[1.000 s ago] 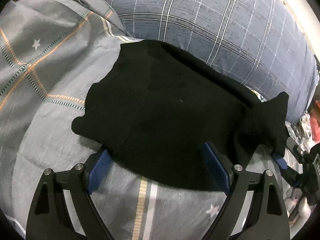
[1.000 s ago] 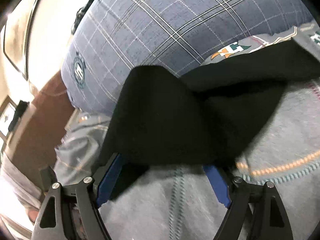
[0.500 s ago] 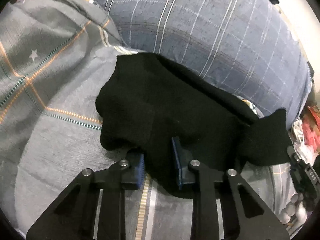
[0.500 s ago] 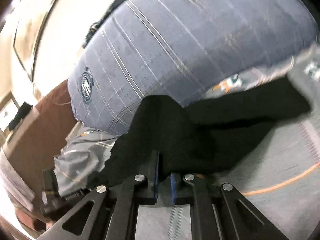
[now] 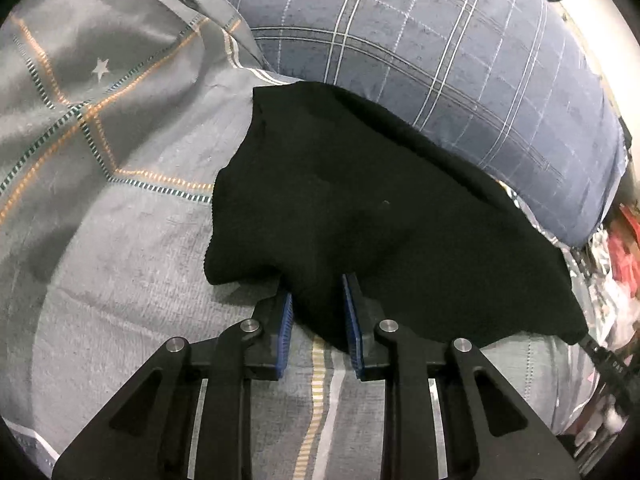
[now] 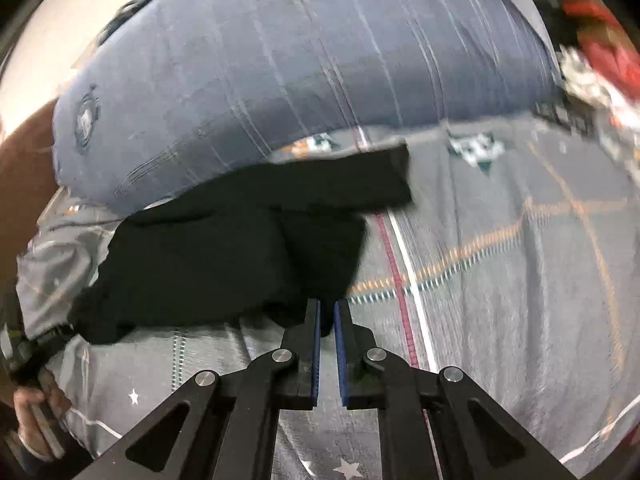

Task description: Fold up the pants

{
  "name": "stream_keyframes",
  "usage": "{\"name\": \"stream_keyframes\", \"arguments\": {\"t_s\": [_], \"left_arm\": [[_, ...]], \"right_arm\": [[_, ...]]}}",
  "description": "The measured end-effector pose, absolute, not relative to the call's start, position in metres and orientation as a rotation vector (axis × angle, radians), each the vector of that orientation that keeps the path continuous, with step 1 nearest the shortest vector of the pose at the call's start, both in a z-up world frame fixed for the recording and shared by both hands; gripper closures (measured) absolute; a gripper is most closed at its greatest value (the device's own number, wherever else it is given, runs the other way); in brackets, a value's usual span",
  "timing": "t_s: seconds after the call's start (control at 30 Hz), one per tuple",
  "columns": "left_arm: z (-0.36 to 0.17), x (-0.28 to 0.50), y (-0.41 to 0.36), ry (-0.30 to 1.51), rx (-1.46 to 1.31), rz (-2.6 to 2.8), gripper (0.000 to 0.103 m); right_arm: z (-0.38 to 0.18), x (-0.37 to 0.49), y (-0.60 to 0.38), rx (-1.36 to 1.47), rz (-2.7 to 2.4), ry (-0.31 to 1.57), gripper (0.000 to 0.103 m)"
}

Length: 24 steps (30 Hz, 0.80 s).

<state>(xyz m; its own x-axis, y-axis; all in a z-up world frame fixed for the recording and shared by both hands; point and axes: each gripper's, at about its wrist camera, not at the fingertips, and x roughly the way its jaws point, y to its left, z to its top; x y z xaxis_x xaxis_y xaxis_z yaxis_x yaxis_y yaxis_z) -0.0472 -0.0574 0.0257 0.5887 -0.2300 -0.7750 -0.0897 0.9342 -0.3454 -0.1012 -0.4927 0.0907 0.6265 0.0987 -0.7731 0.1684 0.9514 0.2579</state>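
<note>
The black pants (image 5: 360, 208) lie on a grey patterned bedsheet (image 5: 120, 240), partly folded, with their far edge against a blue plaid pillow (image 5: 440, 60). My left gripper (image 5: 318, 292) is shut on the near edge of the pants, a fold of black cloth between its blue pads (image 5: 285, 320). In the right wrist view the pants (image 6: 224, 248) are bunched and blurred. My right gripper (image 6: 326, 312) is nearly closed on their near right corner, with cloth between the pads.
The blue plaid pillow (image 6: 300, 72) spans the back of the bed. Red and white clutter (image 5: 620, 256) lies off the bed's right side. A hand holding the other gripper (image 6: 36, 412) shows at the lower left of the right wrist view.
Both grippers went from wide open to shut on the near edge of the pants. The right gripper has swung with the cloth, and the pants are more bunched.
</note>
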Motion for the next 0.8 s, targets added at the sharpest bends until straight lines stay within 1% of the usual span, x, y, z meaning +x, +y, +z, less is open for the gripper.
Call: {"name": "stream_keyframes", "arguments": {"t_s": [0.13,0.17,0.2,0.23,0.27,0.3,0.33,0.37,0.4,0.57,0.63,0.73,0.77,0.8], "left_arm": [[0.031,-0.050,-0.051,0.952,-0.413,-0.104,0.080],[0.030,-0.052,-0.049,0.954,-0.427,-0.104,0.080],[0.030,-0.053,-0.047,0.957,-0.443,-0.105,0.080],[0.030,-0.054,-0.045,0.961,-0.458,-0.106,0.080],[0.029,-0.056,-0.042,0.964,-0.471,-0.108,0.080],[0.028,-0.057,-0.040,0.965,-0.482,-0.107,0.077],[0.027,-0.058,-0.039,0.967,-0.487,-0.105,0.069],[0.026,-0.058,-0.038,0.971,-0.500,-0.101,0.064],[0.024,-0.058,-0.037,0.972,-0.520,-0.098,0.054],[0.023,-0.050,-0.042,0.950,-0.591,-0.105,0.048],[0.024,-0.043,-0.050,0.943,-0.580,-0.090,0.041],[0.025,-0.031,-0.061,0.934,-0.552,-0.089,0.041],[0.026,-0.028,-0.064,0.926,-0.532,-0.091,0.045],[0.028,-0.027,-0.066,0.920,-0.516,-0.094,0.069]], "right_arm": [[0.096,-0.113,-0.503,0.453,0.007,0.828,0.094],[0.098,-0.114,-0.504,0.475,0.029,0.815,0.088],[0.101,-0.114,-0.500,0.500,0.061,0.808,0.075],[0.103,-0.115,-0.498,0.526,0.102,0.798,0.066],[0.104,-0.115,-0.491,0.541,0.124,0.793,0.045],[0.105,-0.116,-0.486,0.562,0.160,0.784,0.037],[0.104,-0.115,-0.479,0.584,0.202,0.783,0.037],[0.101,-0.113,-0.472,0.602,0.243,0.789,0.037],[0.098,-0.112,-0.466,0.612,0.268,0.796,0.037],[0.067,-0.093,-0.439,0.653,0.296,0.880,0.037],[0.055,-0.081,-0.430,0.674,0.298,0.890,0.037],[0.044,-0.066,-0.428,0.717,0.276,0.873,0.038],[0.041,-0.062,-0.429,0.740,0.270,0.851,0.049],[0.039,-0.059,-0.431,0.752,0.262,0.832,0.071]]}}
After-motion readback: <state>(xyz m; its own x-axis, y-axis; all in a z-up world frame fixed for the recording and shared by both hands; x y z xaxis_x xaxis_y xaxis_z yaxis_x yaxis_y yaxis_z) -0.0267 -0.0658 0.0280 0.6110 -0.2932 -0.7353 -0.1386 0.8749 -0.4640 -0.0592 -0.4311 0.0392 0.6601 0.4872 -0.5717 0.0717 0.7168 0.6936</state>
